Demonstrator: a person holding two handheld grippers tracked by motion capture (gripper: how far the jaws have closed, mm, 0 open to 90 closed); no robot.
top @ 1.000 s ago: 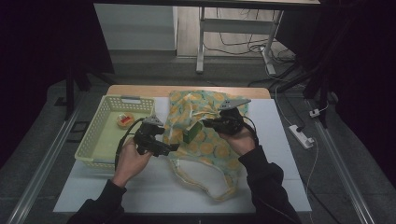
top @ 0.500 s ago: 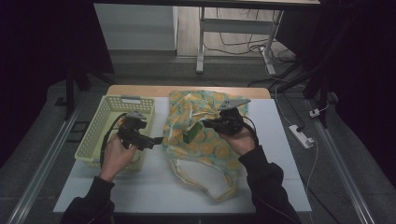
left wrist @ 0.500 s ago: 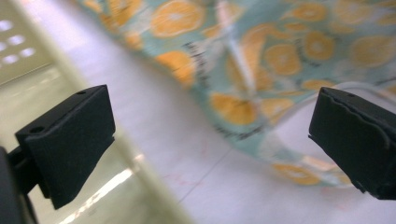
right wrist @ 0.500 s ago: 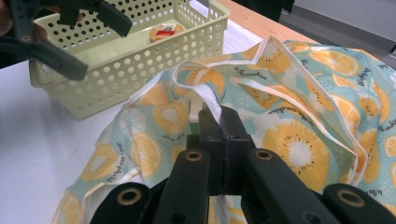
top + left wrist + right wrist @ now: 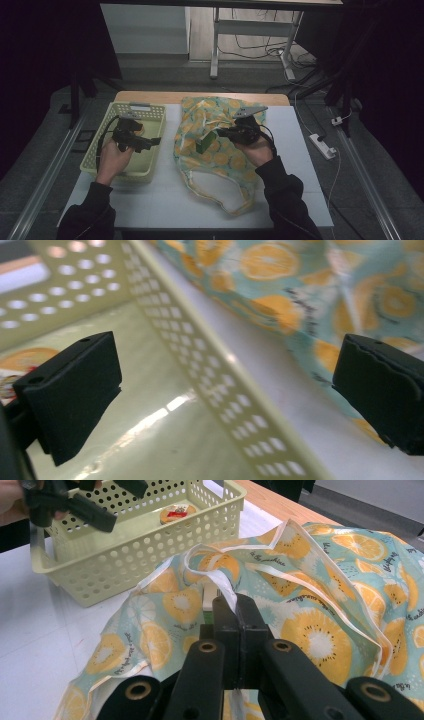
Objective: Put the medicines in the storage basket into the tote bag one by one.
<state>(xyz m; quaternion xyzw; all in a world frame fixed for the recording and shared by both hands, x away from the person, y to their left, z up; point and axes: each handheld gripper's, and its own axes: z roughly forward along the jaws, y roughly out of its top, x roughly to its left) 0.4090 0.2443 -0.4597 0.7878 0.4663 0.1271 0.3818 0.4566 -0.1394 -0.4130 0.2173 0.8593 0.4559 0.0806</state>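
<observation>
**Bag mouth held up, empty gripper over the basket**

Over the yellow basket (image 5: pixel 125 172) hangs the left gripper (image 5: pixel 148 143), jaws spread wide with nothing between them; they have just been opening. Below and beyond its jaws sits a small round packet (image 5: pixel 175 513) on the basket floor, apart from both pads. Across the table the right gripper (image 5: pixel 223 133) is clamped tight on the white-trimmed rim of the orange-print bag (image 5: pixel 220 160), lifting the mouth, and a green item (image 5: pixel 205 144) shows just ahead of its tips inside the opening.

Now the risks, as I read them. That thin fabric could slip out of the pinch and let the mouth fall closed. The basket's perforated wall stands between the left jaws in its own view, so a careless dip could knock or snag the rim. And the flat packet may skid away instead of being gripped.
</observation>
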